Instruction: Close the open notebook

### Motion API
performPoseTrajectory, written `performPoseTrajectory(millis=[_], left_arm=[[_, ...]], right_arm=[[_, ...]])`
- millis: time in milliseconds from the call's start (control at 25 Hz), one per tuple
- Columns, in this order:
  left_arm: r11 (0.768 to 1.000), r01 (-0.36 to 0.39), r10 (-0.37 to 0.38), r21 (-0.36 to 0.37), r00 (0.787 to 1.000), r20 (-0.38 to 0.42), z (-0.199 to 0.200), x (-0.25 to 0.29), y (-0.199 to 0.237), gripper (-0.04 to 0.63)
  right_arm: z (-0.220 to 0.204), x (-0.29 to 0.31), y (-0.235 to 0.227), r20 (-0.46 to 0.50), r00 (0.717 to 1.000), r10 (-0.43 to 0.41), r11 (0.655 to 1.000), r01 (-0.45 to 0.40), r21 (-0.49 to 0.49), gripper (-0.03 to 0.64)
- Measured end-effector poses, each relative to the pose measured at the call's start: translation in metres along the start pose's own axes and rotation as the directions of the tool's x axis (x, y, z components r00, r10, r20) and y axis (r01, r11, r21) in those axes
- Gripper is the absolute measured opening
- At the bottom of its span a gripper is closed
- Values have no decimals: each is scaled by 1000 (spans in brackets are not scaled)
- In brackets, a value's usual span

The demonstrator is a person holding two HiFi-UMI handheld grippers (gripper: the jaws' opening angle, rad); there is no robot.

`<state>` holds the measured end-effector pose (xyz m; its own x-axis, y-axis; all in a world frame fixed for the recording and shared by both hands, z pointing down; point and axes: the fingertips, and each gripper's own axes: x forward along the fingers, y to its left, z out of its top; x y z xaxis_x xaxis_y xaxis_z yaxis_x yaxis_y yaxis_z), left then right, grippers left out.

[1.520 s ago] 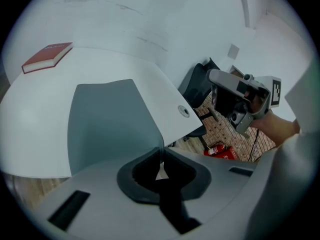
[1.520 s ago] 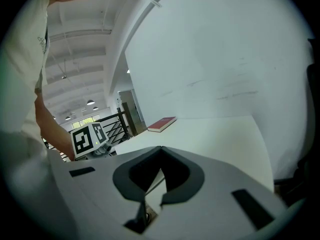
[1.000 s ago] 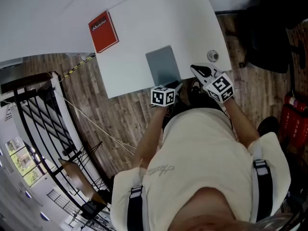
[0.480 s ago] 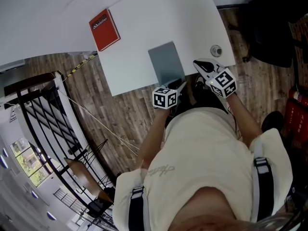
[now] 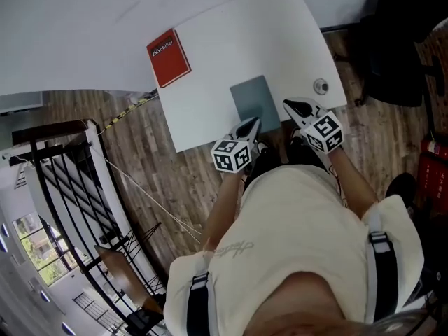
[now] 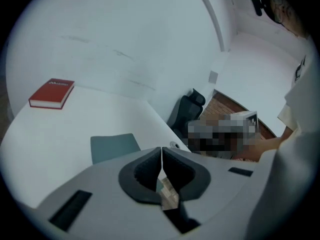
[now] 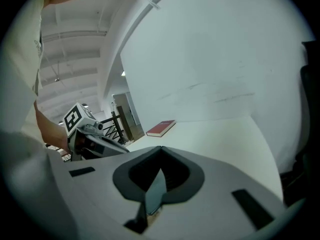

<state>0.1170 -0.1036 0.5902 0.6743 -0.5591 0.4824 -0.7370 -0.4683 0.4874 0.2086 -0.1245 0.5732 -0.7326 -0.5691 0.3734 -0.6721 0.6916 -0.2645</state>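
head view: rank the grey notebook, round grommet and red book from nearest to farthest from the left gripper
1. grey notebook, just ahead of the left gripper, whose jaws have just closed on nothing.
2. round grommet, off to the right by the desk edge.
3. red book, far left, at the back.

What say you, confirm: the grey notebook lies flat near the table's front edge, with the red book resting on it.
Not on it: the red book lies apart from the grey notebook, farther back on the table, as the head view shows. The rest is right.
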Motion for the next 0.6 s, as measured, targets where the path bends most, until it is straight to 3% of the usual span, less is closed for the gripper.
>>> performPoseTrajectory(millis=[320, 480, 600], left_arm=[[993, -107, 91, 56, 969, 228, 83, -56, 21, 23], [973, -208, 167, 100, 934, 316, 117, -88, 30, 23], [966, -236, 180, 105, 907, 381, 141, -106, 29, 23]], right_arm=[[39, 1, 15, 54, 998, -10, 999, 12, -36, 6], [74, 1, 31, 82, 997, 2, 996, 5, -91, 6], [111, -1, 38, 123, 992, 2, 990, 15, -137, 6]])
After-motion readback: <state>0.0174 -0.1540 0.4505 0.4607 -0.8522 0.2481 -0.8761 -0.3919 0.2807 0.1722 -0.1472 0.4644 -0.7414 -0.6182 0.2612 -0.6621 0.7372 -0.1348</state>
